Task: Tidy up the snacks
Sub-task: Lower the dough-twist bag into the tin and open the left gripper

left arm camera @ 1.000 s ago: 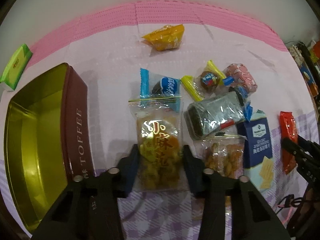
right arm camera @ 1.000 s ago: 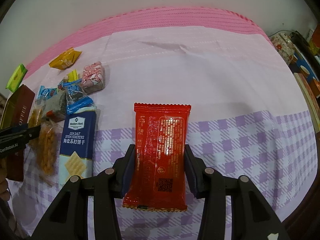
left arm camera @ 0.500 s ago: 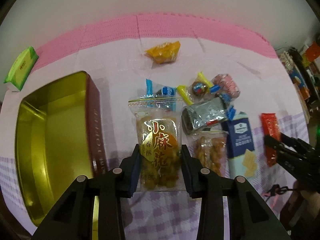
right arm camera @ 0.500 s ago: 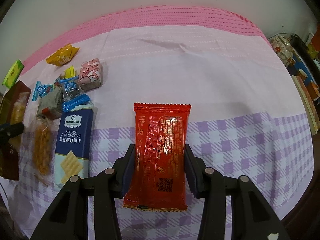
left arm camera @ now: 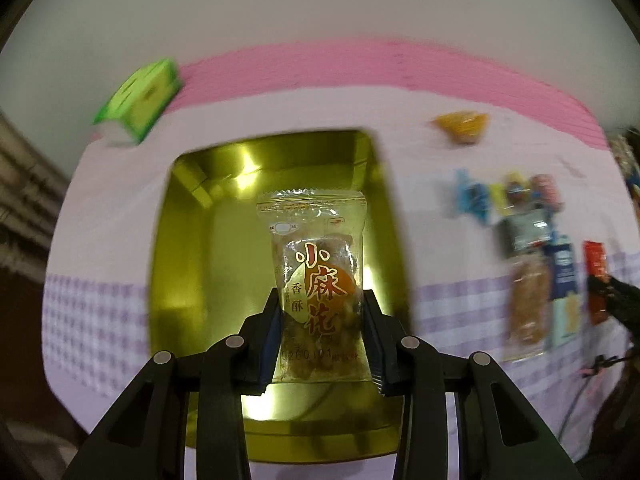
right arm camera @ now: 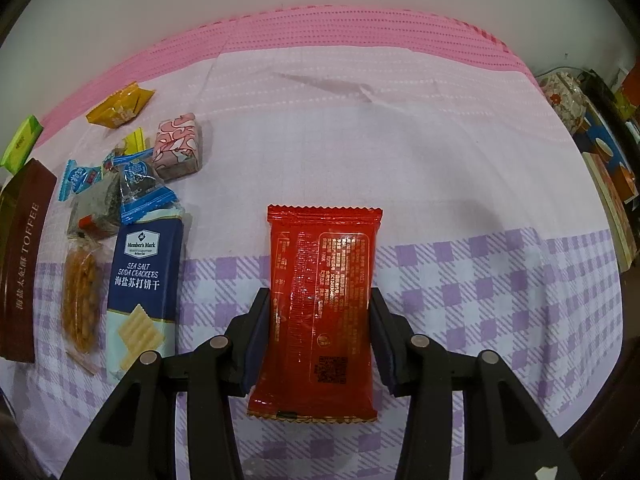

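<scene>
- Toffee tin (left arm camera: pixel 184 240) — shiny gold metal inside, mirror-smooth.
- Twist-snack packet (left arm camera: pixel 316 264) — clear glossy plastic.
- Red packet (right arm camera: pixel 320 300) — slick foil-like film.
- Tablecloth (right arm camera: pixel 360 128) — matt woven cloth.

Home setting, table under pink and lilac checked tablecloth (right arm camera: pixel 500 280), household clutter (right arm camera: pixel 592 144) at edge

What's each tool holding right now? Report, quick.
Left tool: closed on the clear fried-twist snack packet.
Right tool: closed on the red snack packet.
</scene>
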